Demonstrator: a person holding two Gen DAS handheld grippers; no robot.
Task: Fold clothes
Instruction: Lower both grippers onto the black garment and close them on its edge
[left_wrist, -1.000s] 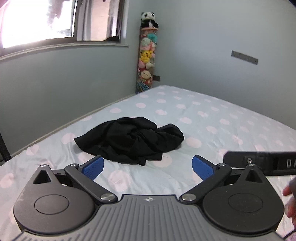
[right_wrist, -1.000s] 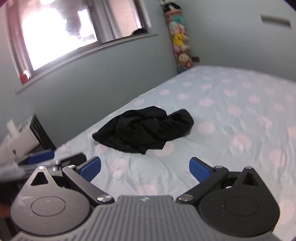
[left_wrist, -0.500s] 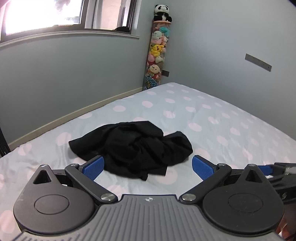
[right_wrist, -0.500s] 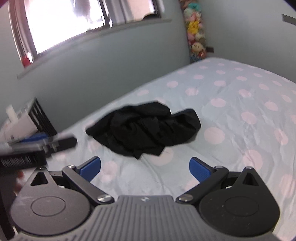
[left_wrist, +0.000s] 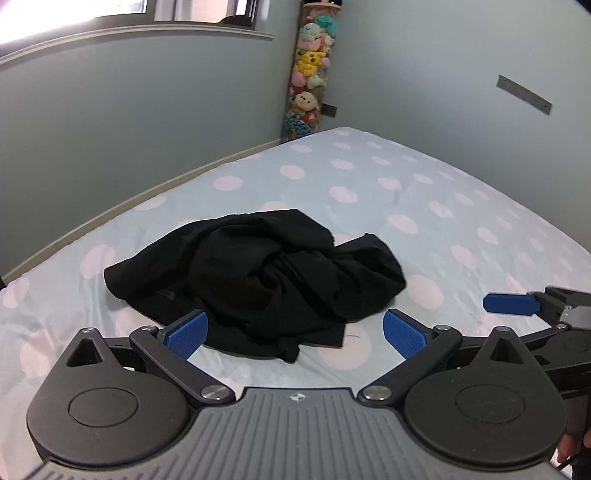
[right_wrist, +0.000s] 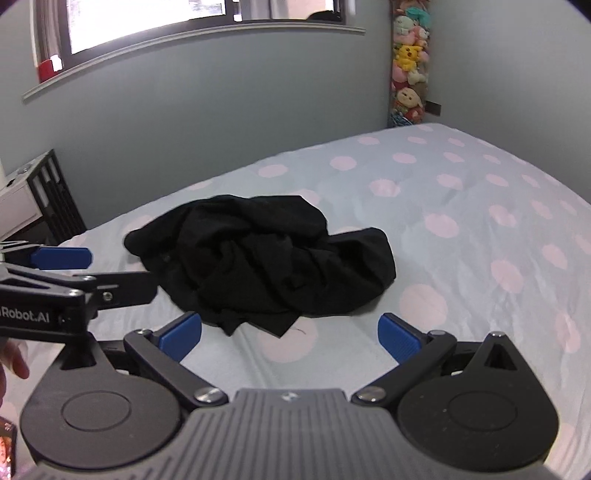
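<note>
Both grippers, left and right, hover fingers spread before the crumpled black garment on mostly bare bedsheet.

- left gripper: jaws spread wide, nothing between the blue pads, pointing forward and slightly down
- right gripper: same, wide apart, empty
- both side by side, level

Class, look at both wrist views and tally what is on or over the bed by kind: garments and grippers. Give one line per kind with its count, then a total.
Black garment, crumpled in a heap on the polka-dot bedsheet: 1
Grippers, left gripper and right gripper, both with jaws open and nothing held: 2
Total: 3
</note>
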